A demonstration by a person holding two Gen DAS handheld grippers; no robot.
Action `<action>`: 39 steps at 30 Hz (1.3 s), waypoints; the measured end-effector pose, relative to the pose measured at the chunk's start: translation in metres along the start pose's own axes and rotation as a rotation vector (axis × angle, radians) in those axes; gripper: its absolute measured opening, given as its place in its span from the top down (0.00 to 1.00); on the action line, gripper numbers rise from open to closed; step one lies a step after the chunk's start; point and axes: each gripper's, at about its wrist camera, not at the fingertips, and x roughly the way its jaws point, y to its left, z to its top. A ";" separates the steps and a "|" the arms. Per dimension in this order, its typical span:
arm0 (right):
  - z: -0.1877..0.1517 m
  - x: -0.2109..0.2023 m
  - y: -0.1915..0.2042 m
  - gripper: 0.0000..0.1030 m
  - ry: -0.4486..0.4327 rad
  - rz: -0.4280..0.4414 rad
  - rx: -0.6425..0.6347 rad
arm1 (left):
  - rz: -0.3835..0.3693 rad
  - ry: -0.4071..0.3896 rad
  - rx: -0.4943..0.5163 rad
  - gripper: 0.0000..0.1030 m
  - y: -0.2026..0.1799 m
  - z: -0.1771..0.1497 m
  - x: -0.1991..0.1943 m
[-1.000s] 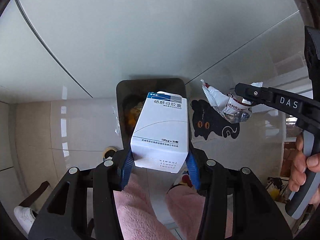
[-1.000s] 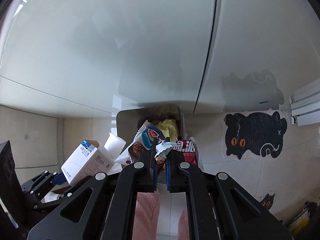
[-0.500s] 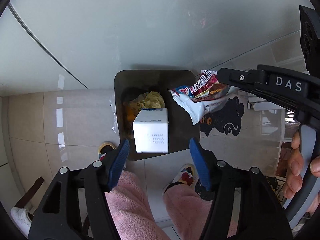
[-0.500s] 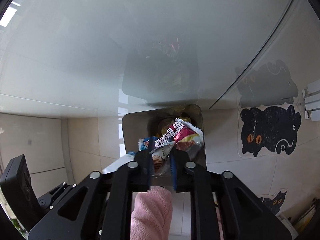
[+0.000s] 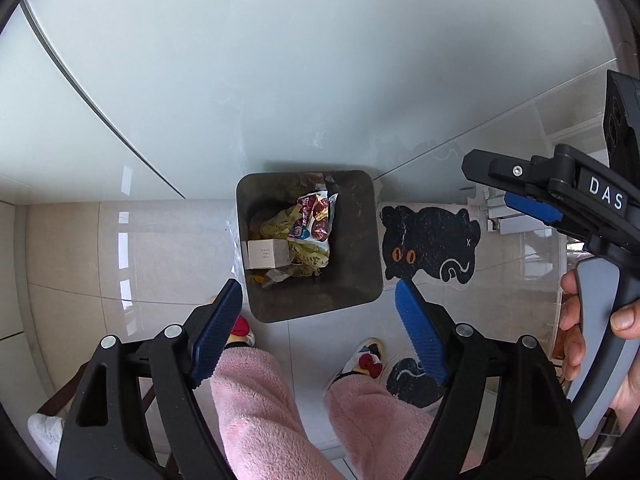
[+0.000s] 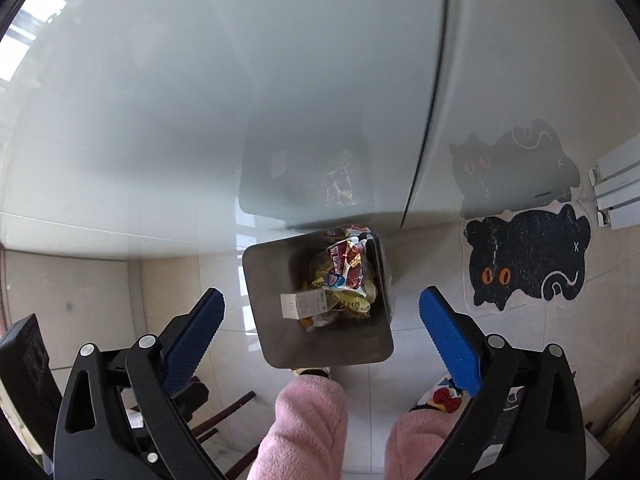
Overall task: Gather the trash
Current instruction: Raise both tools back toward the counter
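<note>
"DAS" stands in white letters on the right gripper (image 5: 516, 200).

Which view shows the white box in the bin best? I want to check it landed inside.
The left wrist view: the white box faces the camera, lying inside the bin beside wrappers. The right wrist view shows it more obliquely.

Left gripper (image 5: 320, 308) wide open at 6 o'clock, nothing in it. Bin (image 5: 362, 248) dead center, white box (image 5: 267, 254) and snack wrapper (image 5: 316, 220) inside. Cat mat (image 5: 430, 246) at 3 o'clock.
</note>
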 end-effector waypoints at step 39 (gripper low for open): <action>0.102 -0.251 0.117 0.19 -0.453 0.123 -0.263 | 0.025 -0.493 0.231 0.24 -0.027 0.126 -0.269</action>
